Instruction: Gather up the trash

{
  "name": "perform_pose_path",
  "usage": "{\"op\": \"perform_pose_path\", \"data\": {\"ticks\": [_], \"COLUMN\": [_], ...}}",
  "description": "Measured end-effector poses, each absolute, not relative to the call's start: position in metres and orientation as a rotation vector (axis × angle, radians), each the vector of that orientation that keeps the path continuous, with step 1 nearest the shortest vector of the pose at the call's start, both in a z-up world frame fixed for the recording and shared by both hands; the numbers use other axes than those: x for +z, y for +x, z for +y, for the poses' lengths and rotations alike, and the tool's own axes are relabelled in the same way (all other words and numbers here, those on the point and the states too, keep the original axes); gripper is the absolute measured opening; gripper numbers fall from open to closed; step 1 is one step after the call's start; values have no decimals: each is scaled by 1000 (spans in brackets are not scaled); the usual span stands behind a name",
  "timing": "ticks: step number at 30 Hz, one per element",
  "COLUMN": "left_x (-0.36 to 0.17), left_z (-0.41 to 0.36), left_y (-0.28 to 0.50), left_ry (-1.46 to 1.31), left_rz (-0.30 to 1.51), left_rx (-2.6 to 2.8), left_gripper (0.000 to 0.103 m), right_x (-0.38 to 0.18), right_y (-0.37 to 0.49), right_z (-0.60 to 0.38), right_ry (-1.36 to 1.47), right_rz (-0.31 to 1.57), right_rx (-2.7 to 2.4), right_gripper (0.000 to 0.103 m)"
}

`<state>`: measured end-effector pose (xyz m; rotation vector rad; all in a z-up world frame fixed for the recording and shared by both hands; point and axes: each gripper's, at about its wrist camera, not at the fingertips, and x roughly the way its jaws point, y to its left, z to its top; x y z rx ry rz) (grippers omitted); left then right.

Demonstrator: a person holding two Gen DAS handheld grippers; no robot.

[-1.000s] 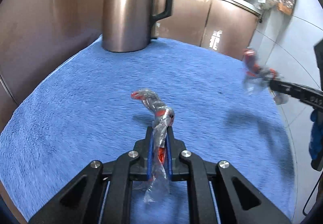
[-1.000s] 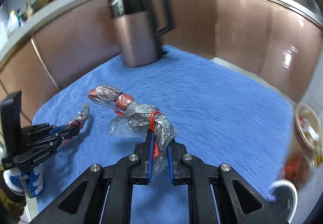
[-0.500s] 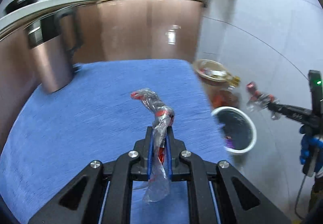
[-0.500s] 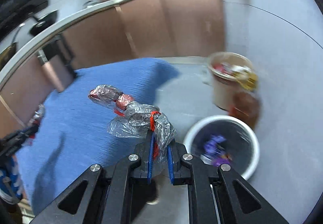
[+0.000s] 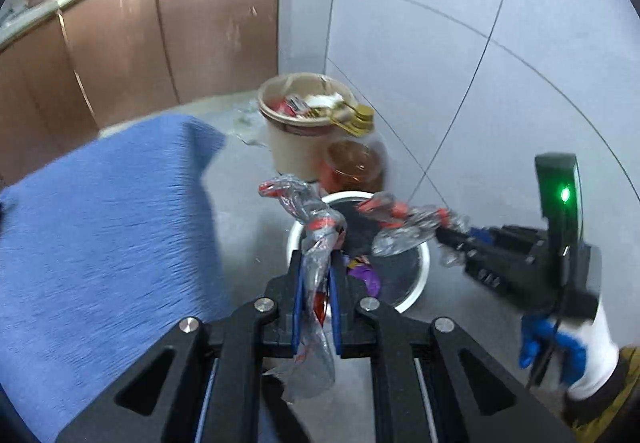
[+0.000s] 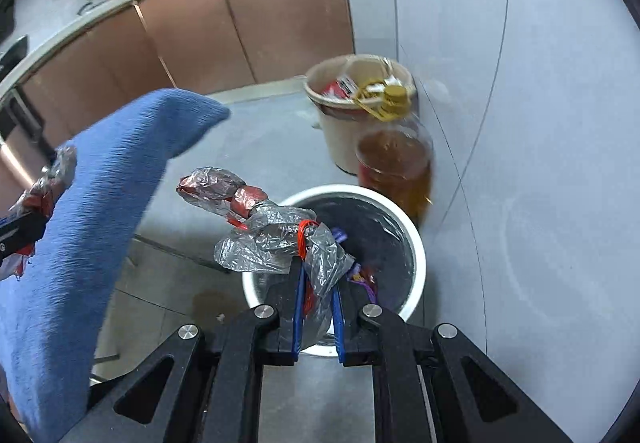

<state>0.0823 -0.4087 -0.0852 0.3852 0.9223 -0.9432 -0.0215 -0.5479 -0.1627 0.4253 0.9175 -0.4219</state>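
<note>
Below, I am holding 2 grippers over a white-rimmed trash bin point(image 5: 420, 279) standing on the grey floor. My left gripper point(image 5: 316, 275) is clamping a twisted clear plastic wrapper point(image 5: 308, 215) with red markings between its blue pads point(image 5: 297, 307); the wrapper's upper end is curling up and to the left, and its lower tail is hanging down between the black finger arms. Seen from the left wrist, this wrapper is sitting just above the near rim of the bin.

My right gripper point(image 6: 318, 283) is pinching a second crumpled wrapper point(image 6: 256, 227), clear with red patches and a red tie, its jaws closed on the bunched plastic. From the right wrist, the bundle is spreading to the left of the pads and is overlapping the left rim of the bin point(image 6: 416, 243). From the left wrist, the right gripper point(image 5: 444, 233) is reaching in from the right with its wrapper point(image 5: 404, 223) directly over the bin's mouth, and a green light point(image 5: 565, 195) is glowing on its body. My gloved right hand point(image 5: 556, 347) is gripping its handle.

Inside the bin, a purple scrap point(image 5: 366, 275) is lying on the dark liner. Behind the bin, a beige bucket point(image 6: 344, 139) full of rubbish is standing beside a jug of amber liquid point(image 6: 394, 167). A blue cloth surface point(image 5: 100, 243) is extending to the left, with brown cabinets point(image 5: 120, 43) behind.
</note>
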Motion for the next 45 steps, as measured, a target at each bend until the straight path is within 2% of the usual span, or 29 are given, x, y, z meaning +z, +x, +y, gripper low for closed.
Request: {"op": "perform_pose_path", "data": {"ticks": [9, 11, 12, 13, 14, 16, 22, 29, 33, 38, 45], "left_x": [-128, -133, -134, -135, -134, -131, -110, -70, -45, -13, 15], "left_z": [-469, -479, -482, -484, -485, -482, -464, -427, -400, -362, -305], "left_y": [103, 107, 108, 110, 112, 113, 109, 90, 79, 63, 49], "left_ry": [326, 306, 297, 283, 273, 261, 262, 288, 270, 259, 239], "left_rz": [1035, 1050, 1054, 1058, 1056, 1042, 969, 801, 732, 625, 533], "left_rx": [-997, -1006, -1009, -1010, -1009, -1000, -939, -815, -756, -672, -548], "left_gripper": [12, 18, 22, 33, 41, 46, 47, 47, 48, 64, 65], "right_x": [-203, -208, -210, -210, -209, -209, -203, -172, -141, -94, -42], "right_y": [2, 4, 5, 5, 5, 4, -5, -22, -33, -45, -53], "right_z": [-573, -578, -580, -581, -581, -581, -576, -562, -544, -516, -473], "right_ry": [410, 406, 400, 395, 393, 391, 389, 397, 379, 360, 307], "right_rz": [984, 990, 993, 993, 994, 996, 976, 892, 819, 706, 590], "right_rx": [-467, -487, -500, -509, -515, -526, -540, -553, -550, -520, -478], "right_gripper": [16, 31, 47, 56, 57, 57, 60, 63, 70, 79, 91]}}
